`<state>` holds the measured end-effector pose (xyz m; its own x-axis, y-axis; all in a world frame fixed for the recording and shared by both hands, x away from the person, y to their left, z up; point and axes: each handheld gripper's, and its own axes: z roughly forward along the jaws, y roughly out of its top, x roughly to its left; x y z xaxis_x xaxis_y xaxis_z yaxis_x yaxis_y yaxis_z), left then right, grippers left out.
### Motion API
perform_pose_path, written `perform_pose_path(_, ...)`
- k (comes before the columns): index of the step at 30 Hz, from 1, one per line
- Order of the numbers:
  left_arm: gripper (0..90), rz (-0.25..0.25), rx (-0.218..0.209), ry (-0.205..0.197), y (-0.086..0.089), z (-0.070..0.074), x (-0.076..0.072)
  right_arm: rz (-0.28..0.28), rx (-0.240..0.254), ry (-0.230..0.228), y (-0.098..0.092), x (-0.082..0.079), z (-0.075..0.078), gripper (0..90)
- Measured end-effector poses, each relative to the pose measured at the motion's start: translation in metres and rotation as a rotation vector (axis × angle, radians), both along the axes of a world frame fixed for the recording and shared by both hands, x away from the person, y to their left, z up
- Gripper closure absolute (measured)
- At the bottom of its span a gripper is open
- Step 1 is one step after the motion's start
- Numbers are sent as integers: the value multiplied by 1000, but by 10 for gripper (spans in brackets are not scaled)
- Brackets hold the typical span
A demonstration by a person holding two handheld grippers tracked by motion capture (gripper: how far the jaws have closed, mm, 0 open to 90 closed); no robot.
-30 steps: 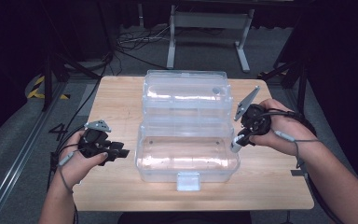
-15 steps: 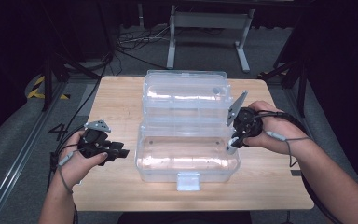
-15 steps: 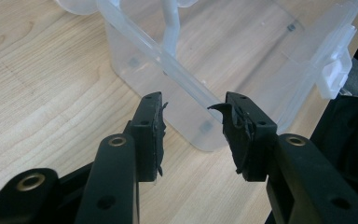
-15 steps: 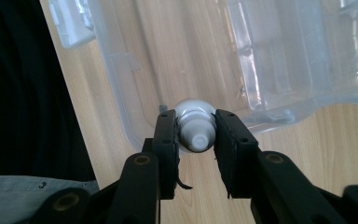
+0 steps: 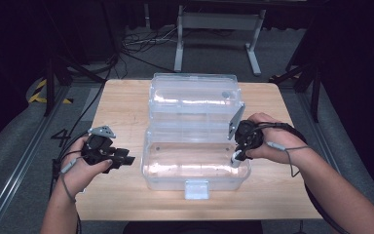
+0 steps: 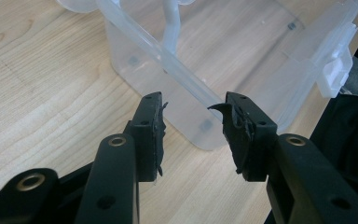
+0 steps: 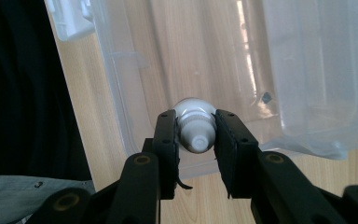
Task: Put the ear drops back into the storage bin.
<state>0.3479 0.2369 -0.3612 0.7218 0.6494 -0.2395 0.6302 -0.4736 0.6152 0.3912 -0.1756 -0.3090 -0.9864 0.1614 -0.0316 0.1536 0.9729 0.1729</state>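
The right claw (image 5: 235, 158) grips a small white bottle (image 7: 195, 126), its pads pressed on either side of the ribbed cap end, the bottle pointing away down into the clear plastic box (image 5: 195, 173). In the high view the bottle's white tip sits at the box's near compartment, at about three o'clock of that compartment, just inside its right wall. Against the frame a second earlier, the right hand (image 5: 268, 141) has come down and in from the box's right edge: then the claw hung beside the box, higher and further toward two o'clock; now it is over the rim with the bottle lowered into the box. Whether the bottle touches the box floor cannot be told.

The left claw (image 5: 126, 159) stands half wide with nothing between its pads, at nine o'clock of the box, just beside its left wall and above the wooden bench (image 5: 121, 107). It has kept its place. The box lies open as before, lid (image 5: 192, 95) folded back toward twelve o'clock.
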Motion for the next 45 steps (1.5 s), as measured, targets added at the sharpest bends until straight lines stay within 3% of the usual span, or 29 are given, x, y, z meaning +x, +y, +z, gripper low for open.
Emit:
perform_pose_path(30,584,-2,4,3,0,0,0,40,-70,50,8,2,-61,714)
perform_pose_path(45,585,-6,2,4,0,-1,0,49,-98,58,10,1,-75,714)
